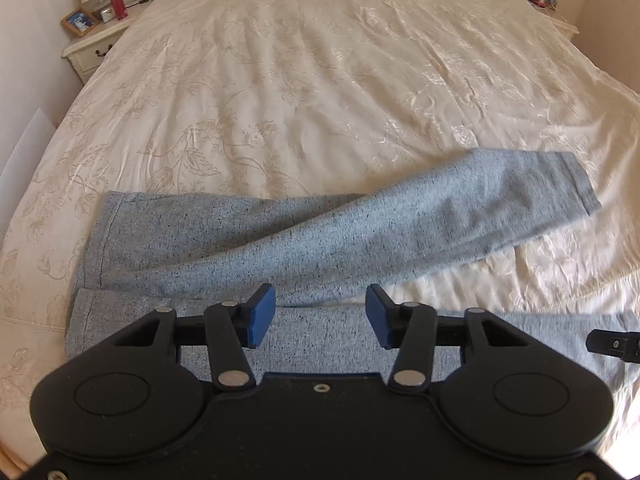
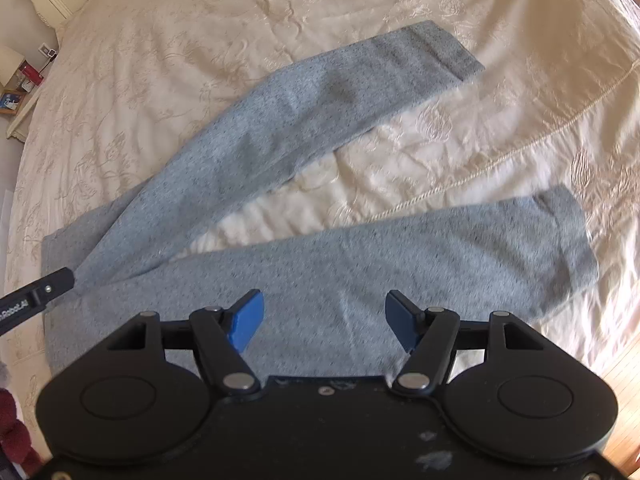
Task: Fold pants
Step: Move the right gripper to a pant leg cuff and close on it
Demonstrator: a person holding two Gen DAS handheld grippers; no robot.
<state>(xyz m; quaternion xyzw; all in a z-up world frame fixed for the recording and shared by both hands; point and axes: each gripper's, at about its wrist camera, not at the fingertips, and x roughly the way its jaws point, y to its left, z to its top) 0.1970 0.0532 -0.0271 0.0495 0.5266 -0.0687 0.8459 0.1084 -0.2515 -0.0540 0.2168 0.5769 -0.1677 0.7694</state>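
A: Looking at the pants point(image 2: 360, 264): grey knit, flat on the cream bedspread point(image 1: 320, 80), waistband left, both legs running right. Far leg point(image 1: 420, 216) angles away, near leg point(image 2: 420, 256) lies straight, bare cover showing between them.

B: So no fold yet?

A: My read: none. Legs are still splayed in a V. What's left is to bring one leg onto the other, then fold lengthwise.

B: Grippers?

A: Left gripper point(image 1: 322, 316) hovers over the near leg close to the crotch, blue pads spread, nothing between them. Right gripper point(image 2: 324, 322) sits further along the same leg, pads likewise apart and empty.

B: Any text?

A: White lettering on the left gripper's finger where it enters the right view; reads roughly "Robot.AI", start cut off. Nothing legible on the nightstand point(image 1: 94, 46) items: lamp, red bottle, framed photo.
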